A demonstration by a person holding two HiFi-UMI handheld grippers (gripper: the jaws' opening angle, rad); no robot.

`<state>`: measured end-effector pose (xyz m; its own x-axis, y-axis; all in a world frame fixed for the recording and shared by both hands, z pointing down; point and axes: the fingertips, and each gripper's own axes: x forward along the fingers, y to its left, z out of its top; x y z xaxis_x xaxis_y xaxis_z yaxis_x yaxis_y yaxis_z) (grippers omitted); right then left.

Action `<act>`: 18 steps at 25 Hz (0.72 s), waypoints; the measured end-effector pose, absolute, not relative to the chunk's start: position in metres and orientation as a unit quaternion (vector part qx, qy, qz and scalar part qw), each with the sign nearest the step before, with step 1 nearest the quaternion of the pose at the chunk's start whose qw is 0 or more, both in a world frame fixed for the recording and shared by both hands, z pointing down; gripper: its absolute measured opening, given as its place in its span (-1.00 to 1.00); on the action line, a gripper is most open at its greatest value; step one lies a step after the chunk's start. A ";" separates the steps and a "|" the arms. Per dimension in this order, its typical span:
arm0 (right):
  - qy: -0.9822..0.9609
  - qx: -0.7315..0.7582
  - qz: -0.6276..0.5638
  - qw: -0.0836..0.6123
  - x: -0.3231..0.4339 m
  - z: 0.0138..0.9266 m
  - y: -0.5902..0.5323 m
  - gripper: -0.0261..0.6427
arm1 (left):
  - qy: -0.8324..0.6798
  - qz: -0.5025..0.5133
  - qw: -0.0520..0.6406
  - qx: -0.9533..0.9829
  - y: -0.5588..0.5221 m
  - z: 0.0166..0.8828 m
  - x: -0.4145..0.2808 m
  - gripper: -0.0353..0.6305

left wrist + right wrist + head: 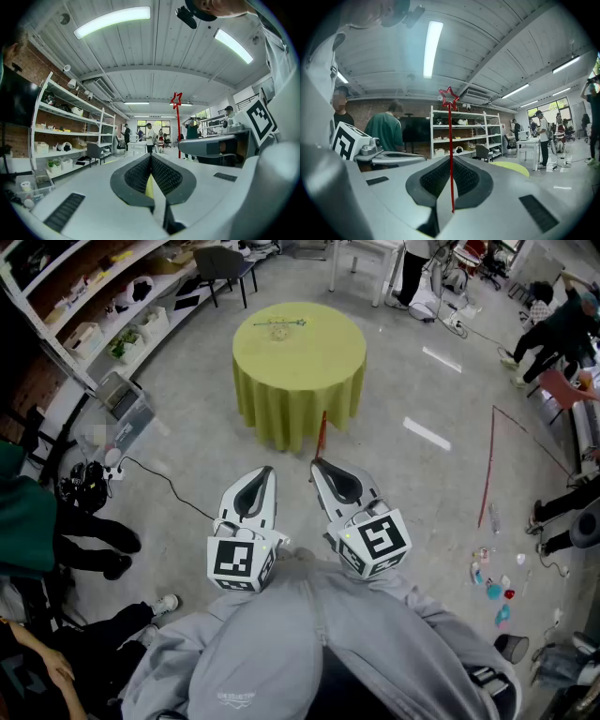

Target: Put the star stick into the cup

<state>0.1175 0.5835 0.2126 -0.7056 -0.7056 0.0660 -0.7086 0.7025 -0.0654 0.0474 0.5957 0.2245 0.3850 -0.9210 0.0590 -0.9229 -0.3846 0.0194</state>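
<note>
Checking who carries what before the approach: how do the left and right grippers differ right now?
1. The right gripper is shut on the red star stick, which stands up out of its jaws. The left gripper is shut with nothing in it.
2. In the head view the left gripper's tip angles rightward and the right gripper's leftward, so they converge.

Shared: both are held side by side, pointing toward the round table.

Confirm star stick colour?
Red; the star stick shows best in the right gripper view.
</note>
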 end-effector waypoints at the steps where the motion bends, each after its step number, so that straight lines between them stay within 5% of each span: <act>1: -0.922 0.383 0.041 0.018 0.113 0.208 0.580 -0.82 | -0.554 0.019 0.024 0.832 0.592 0.220 0.043 -0.84; 18: -0.928 0.368 0.049 0.009 0.142 0.218 0.563 -0.82 | -0.563 0.021 0.024 0.826 0.573 0.230 0.074 -0.84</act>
<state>0.1421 0.5627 0.2177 -0.7289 -0.6826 0.0524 -0.6843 0.7243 -0.0848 0.0738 0.5727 0.2297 0.3660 -0.9286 0.0611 -0.9306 -0.3657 0.0163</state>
